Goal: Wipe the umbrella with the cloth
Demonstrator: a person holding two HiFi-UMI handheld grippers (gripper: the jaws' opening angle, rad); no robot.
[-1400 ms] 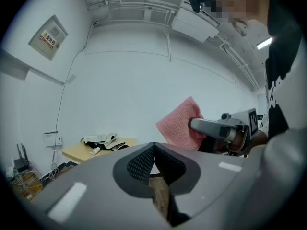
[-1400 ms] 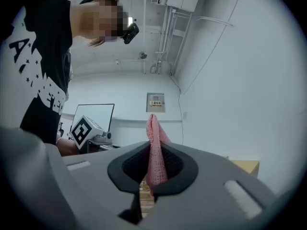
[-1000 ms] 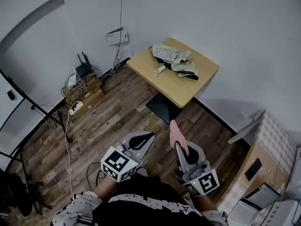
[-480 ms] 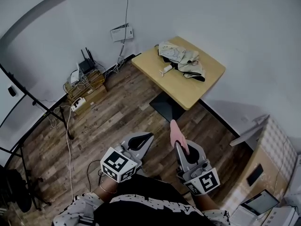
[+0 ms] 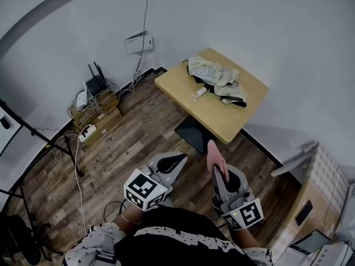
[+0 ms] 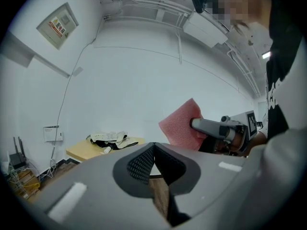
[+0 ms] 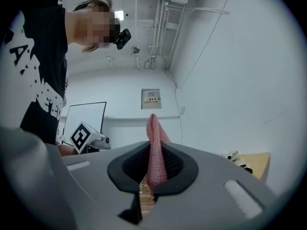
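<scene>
- The right gripper (image 7: 152, 174) clamps the pink cloth (image 7: 154, 143), which stands upright between its jaws.
- The left gripper (image 6: 152, 152) is clenched on nothing.
- The umbrella (image 5: 215, 77) lies folded on a table (image 5: 222, 118), well ahead of both jaws.

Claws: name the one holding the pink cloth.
The right claw, shut on the pink cloth that sticks up from it; the left claw is shut on nothing.

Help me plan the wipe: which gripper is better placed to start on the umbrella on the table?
Probably right. The right gripper is shut on the pink cloth, which sticks out past its jaws. The left gripper is shut and empty. Both are apart from the umbrella on the wooden table.
</scene>
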